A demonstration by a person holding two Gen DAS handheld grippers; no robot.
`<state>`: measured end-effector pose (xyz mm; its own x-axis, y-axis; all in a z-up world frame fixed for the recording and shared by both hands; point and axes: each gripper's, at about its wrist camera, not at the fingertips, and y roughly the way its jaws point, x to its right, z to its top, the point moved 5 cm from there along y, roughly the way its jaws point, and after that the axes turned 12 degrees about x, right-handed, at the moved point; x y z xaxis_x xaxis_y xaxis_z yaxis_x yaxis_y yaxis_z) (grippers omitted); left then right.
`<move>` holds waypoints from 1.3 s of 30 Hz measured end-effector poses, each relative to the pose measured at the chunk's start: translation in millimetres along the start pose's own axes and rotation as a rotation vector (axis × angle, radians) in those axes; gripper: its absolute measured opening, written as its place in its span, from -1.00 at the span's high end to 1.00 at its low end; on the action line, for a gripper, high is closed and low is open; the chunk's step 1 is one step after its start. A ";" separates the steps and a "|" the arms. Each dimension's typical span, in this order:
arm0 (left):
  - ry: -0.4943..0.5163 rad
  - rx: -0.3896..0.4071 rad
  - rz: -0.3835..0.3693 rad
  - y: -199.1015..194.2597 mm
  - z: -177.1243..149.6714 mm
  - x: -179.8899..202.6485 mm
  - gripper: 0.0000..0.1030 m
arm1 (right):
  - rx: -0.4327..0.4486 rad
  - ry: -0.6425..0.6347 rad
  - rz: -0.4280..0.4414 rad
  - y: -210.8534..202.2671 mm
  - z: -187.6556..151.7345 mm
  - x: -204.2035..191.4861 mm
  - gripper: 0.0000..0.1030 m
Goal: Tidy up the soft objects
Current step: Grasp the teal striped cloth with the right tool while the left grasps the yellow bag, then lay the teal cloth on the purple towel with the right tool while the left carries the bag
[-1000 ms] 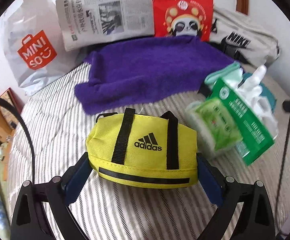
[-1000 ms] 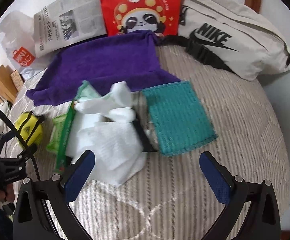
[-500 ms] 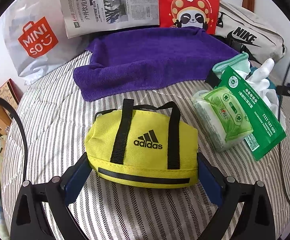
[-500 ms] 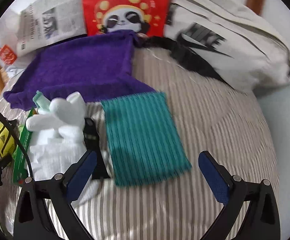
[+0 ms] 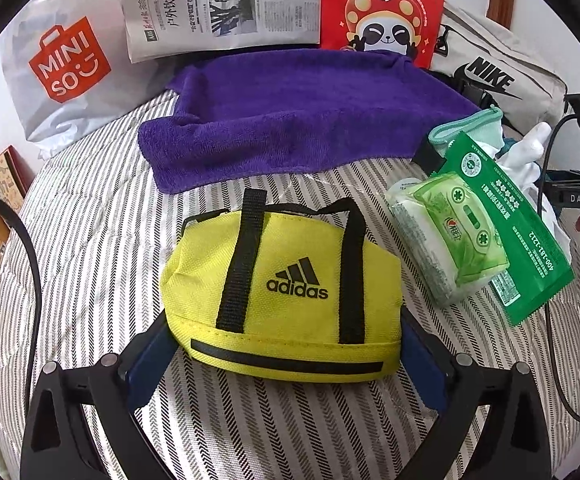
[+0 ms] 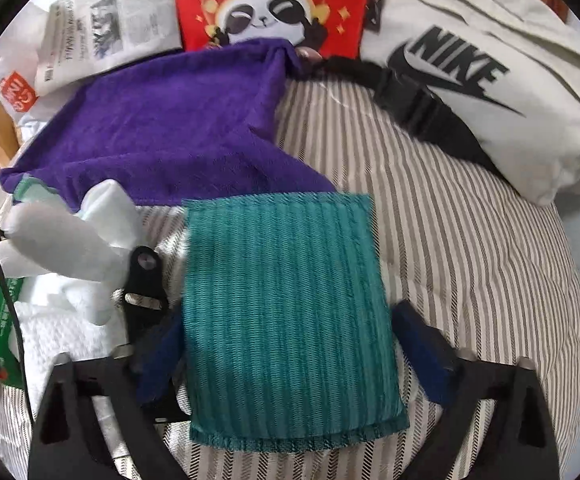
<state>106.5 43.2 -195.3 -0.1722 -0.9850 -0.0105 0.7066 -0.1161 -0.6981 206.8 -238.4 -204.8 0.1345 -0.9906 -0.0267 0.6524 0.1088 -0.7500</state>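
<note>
Teal ribbed cloth (image 6: 286, 304), limp and light, lies between the right gripper (image 6: 290, 360) fingers, which have just been closing, not yet pinching. Grip its near edge. Left gripper (image 5: 282, 356) fingers clasp the yellow fabric mini duffel bag (image 5: 286, 292).

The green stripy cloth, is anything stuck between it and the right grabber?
Nothing visible is. The flat ribbed teal cloth lies between the right gripper's blue fingers, which have just been closing. A black clip sits just outside the left finger.
</note>
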 end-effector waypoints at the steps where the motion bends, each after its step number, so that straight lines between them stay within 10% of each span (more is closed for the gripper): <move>1: 0.002 -0.003 0.002 0.2 0.0 0.6 -0.97 | 0.006 0.006 0.006 -2.1 1.1 0.1 -0.70; 24: -0.083 0.045 0.014 -43.2 26.5 -21.6 -0.95 | 0.078 0.048 0.040 -79.0 40.4 -16.0 -0.69; 39: -0.082 0.106 0.011 -55.3 82.5 -28.7 -0.95 | 0.081 0.041 0.088 -60.0 92.6 -58.1 -0.70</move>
<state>129.0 67.3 -97.4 -0.1102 -0.9930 0.0435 0.7773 -0.1134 -0.6189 228.9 -179.7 -97.0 0.1642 -0.9793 -0.1185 0.6974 0.2002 -0.6881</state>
